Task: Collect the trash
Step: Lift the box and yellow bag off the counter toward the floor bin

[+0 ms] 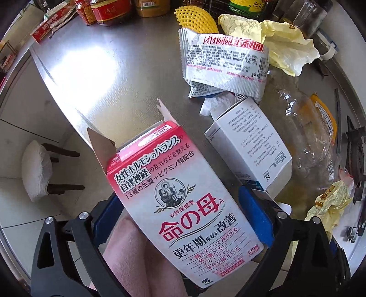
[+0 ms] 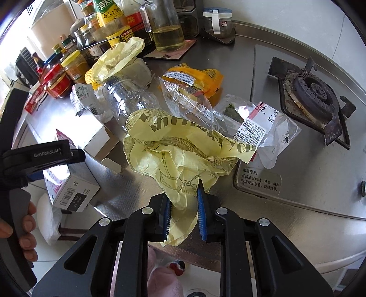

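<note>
My left gripper point(image 1: 183, 205) is shut on a pink and white medicine box point(image 1: 180, 196) with an open top flap, held above the steel counter's front edge. The box and left gripper also show in the right wrist view point(image 2: 71, 189). My right gripper point(image 2: 183, 212) is shut on a crumpled yellow paper wrapper point(image 2: 180, 148), lifted over the counter. More trash lies on the counter: a silver snack packet point(image 1: 226, 66), a white box point(image 1: 251, 141), a clear plastic bottle point(image 2: 130, 100), an orange packet point(image 2: 194, 77), clear plastic bags point(image 2: 263, 128) and another yellow wrapper point(image 2: 116, 59).
Jars and sauce bottles point(image 2: 68, 68) line the counter's back. A glass oil bottle point(image 2: 167, 29) stands behind the trash. A gas burner point(image 2: 313, 93) sits to the right. A yellow foam net point(image 1: 194, 18) lies at the back. A stool point(image 1: 39, 171) stands on the floor below.
</note>
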{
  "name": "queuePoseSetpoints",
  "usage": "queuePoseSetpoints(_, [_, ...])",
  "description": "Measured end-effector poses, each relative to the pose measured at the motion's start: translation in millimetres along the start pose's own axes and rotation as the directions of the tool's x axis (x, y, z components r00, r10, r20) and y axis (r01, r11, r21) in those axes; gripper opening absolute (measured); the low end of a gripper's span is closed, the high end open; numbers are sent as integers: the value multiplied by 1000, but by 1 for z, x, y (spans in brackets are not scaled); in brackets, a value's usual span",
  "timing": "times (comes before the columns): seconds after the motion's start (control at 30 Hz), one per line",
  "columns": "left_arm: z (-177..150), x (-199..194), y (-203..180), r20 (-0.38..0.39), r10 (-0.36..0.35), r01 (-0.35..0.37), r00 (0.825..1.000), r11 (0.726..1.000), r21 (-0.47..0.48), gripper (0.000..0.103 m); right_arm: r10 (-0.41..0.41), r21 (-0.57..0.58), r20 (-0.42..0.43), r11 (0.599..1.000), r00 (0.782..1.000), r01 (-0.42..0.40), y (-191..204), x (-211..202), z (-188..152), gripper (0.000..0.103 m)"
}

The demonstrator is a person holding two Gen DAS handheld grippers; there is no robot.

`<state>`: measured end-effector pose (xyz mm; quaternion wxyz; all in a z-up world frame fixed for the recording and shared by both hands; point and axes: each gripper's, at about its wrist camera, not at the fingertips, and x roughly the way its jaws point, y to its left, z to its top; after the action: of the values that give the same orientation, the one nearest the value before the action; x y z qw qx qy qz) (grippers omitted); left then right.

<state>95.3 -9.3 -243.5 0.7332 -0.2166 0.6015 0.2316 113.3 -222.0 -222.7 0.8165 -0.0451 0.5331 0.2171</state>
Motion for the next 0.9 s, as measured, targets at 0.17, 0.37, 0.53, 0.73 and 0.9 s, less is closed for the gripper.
queuePoseSetpoints(0.17, [-4, 0, -1, 26, -21, 20, 999, 999, 29, 66, -4, -2, 43, 1000, 999, 4, 3, -13, -1, 21])
queuePoseSetpoints(0.37, [-18, -17, 3, 37, -83, 80, 996, 994, 75, 61, -2, 4, 102, 1000, 995, 2, 11, -39, -5, 20])
queuePoseSetpoints(0.53, [-37, -56, 6, 71, -137, 125, 988, 981, 147, 61, -2, 14, 165, 1000, 986, 0, 17, -80, -17, 20])
queuePoseSetpoints(0.73, [-73, -102, 21, 121, -182, 144, 976, 952, 271, 61, -21, 34, 211, 999, 977, 14, 28, -121, -52, 20])
queuePoseSetpoints(0.9, [-111, -111, 32, 116, -194, 138, 974, 917, 374, 61, -5, 69, 185, 998, 983, -8, 39, -125, -92, 20])
